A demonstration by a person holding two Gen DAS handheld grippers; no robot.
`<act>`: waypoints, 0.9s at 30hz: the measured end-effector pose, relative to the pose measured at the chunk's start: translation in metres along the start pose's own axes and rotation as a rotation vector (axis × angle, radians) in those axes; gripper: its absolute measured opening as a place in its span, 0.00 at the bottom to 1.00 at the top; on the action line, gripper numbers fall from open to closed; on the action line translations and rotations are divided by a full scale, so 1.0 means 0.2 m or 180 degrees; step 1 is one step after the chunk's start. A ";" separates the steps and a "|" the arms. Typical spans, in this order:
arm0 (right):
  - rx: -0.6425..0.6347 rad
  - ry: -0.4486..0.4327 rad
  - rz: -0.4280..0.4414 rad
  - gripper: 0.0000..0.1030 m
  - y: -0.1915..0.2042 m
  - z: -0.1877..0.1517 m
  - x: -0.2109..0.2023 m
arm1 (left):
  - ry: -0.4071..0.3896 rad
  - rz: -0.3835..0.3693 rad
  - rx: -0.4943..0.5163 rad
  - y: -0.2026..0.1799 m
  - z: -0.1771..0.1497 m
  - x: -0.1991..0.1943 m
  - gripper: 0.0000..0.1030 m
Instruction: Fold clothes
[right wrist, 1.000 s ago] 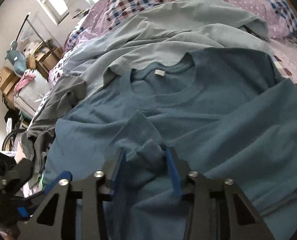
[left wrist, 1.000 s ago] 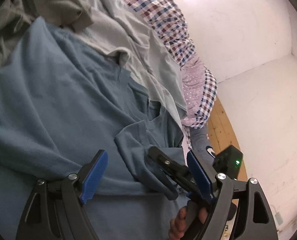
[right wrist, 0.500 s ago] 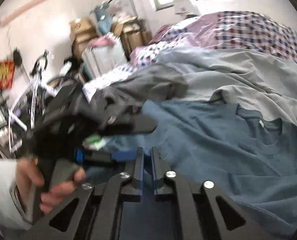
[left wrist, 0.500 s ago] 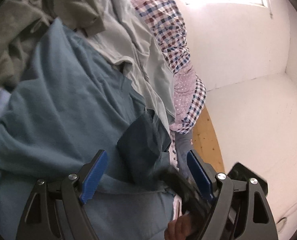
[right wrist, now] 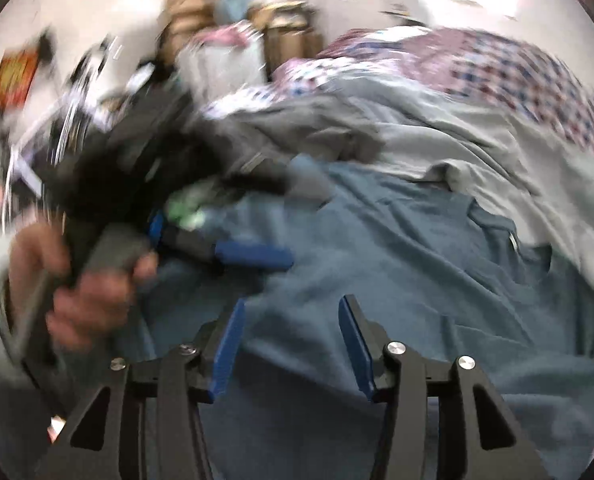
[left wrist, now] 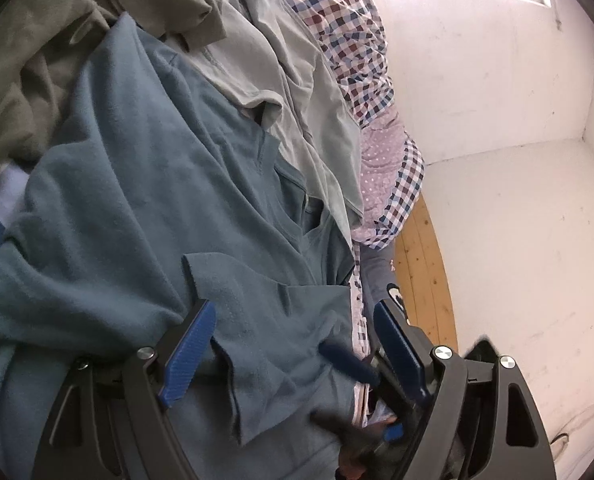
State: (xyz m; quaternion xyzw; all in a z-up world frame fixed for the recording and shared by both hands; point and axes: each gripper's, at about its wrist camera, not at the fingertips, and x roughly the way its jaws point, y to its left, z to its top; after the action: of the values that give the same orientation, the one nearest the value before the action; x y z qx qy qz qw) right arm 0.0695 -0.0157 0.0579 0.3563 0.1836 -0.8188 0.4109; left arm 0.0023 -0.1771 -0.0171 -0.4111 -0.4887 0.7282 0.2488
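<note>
A blue T-shirt (left wrist: 145, 184) lies spread on the bed, one sleeve (left wrist: 257, 300) folded in over its body. My left gripper (left wrist: 293, 316) hovers open just above that folded sleeve, its pads touching nothing. In the right wrist view the same blue T-shirt (right wrist: 417, 264) fills the foreground. My right gripper (right wrist: 293, 306) is low over it with jaws opening; cloth lies under the gap but the pads do not press on it. This view is blurred. A hand (right wrist: 89, 280) holds the left gripper (right wrist: 253, 254) at the left.
A pale grey-green shirt (left wrist: 297, 92) and an olive garment (left wrist: 37, 60) lie beyond the blue one. Checked bedding (left wrist: 349, 36) runs along the bed's far edge. Wooden floor (left wrist: 425, 264) and a white wall lie to the right. Boxes (right wrist: 281, 28) and clutter stand behind the bed.
My right gripper carried the blue sleeve across onto the shirt's body, rolled over and let it go; its jaws have opened. The left gripper shifted a little and stayed open.
</note>
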 end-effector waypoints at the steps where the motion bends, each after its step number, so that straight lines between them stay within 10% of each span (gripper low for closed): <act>1: -0.0154 0.0010 -0.0037 0.51 0.05 -0.01 0.01 | -0.0017 -0.0005 -0.0030 0.01 0.00 -0.01 0.82; 8: -0.1093 0.0102 -0.0719 0.49 0.27 -0.06 0.10 | -0.0099 -0.0016 -0.0162 0.03 0.01 -0.07 0.82; 12: -0.1235 0.0265 -0.0954 0.32 0.27 -0.09 0.20 | -0.0065 -0.0072 -0.0240 0.04 0.02 -0.09 0.82; 15: -0.1083 0.0181 -0.0997 0.08 0.24 -0.07 0.20 | -0.0037 -0.0137 -0.0299 0.06 0.03 -0.10 0.82; 27: -0.0280 -0.0346 -0.0878 0.08 0.09 0.05 -0.01 | 0.0294 -0.0216 -0.0152 -0.04 -0.02 0.03 0.82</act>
State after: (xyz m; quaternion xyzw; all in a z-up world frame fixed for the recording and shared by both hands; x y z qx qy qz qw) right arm 0.0801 -0.0302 0.0661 0.2644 0.2440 -0.8768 0.3191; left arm 0.0014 -0.1667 -0.0120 -0.4333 -0.5075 0.6877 0.2858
